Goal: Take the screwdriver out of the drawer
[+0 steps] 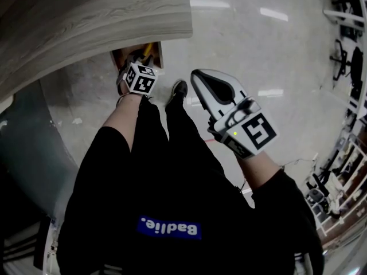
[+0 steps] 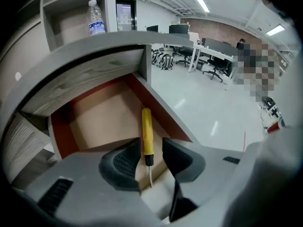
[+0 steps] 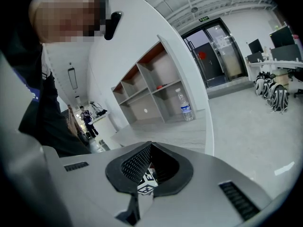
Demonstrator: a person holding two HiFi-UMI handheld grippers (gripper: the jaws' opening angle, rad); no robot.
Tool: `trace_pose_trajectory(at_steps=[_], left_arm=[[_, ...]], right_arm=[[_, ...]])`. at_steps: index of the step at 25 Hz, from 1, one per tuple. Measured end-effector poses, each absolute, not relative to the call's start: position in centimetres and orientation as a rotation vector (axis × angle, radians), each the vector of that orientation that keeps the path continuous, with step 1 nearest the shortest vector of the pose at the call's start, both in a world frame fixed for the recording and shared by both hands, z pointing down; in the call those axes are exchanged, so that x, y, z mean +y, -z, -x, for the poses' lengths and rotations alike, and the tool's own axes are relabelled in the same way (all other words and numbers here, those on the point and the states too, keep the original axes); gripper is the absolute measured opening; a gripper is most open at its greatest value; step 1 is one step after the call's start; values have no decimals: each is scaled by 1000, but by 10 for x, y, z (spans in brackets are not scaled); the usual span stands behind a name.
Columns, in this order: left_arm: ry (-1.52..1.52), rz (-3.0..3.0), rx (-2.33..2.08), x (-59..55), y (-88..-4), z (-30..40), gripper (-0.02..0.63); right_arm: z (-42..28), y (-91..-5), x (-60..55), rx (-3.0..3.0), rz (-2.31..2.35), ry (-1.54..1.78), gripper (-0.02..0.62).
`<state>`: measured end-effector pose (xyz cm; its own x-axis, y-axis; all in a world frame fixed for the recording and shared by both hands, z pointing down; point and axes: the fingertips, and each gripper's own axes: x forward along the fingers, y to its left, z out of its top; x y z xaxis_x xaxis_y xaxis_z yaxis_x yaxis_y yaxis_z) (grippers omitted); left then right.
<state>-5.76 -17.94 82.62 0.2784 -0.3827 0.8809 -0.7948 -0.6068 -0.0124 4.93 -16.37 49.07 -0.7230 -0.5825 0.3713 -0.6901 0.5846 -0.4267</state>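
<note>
Hovering over the open drawer, the left gripper has its jaws spread wide and nothing clamped. The yellow-handled screwdriver lies flat on the drawer floor in the gap between the two black pads. Its handle runs off toward 12 o'clock and its thin shaft points back at 6. The left-hand pad sits just beside the handle, and neither pad looks to be pressing on it.

So the drawer is out and the gripper is lined up, but the close, the lift and the carry clear of the drawer are all left to do, by my reading.

Over at 3 o'clock of the left one, the right gripper is closed tip to tip and carries nothing. It hangs above the bare floor, well apart from the drawer.

The left gripper view alone gives that clean look at pads and handle, plus a water bottle up on a shelf at 11 o'clock. From the head view the marker cube covers the jaws, and only a sliver of yellow peeks out under the wood-grain counter. That view does place both grippers at once.
</note>
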Motion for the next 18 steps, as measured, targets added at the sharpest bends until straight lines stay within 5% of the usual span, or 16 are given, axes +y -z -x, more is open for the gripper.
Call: trace_pose_trajectory(at_steps=[18], left_arm=[[-1410,-2085,-1050,-199,-857,63,110]], right_arm=[[-70,-514,-151,-2523,-1170,-867,29]])
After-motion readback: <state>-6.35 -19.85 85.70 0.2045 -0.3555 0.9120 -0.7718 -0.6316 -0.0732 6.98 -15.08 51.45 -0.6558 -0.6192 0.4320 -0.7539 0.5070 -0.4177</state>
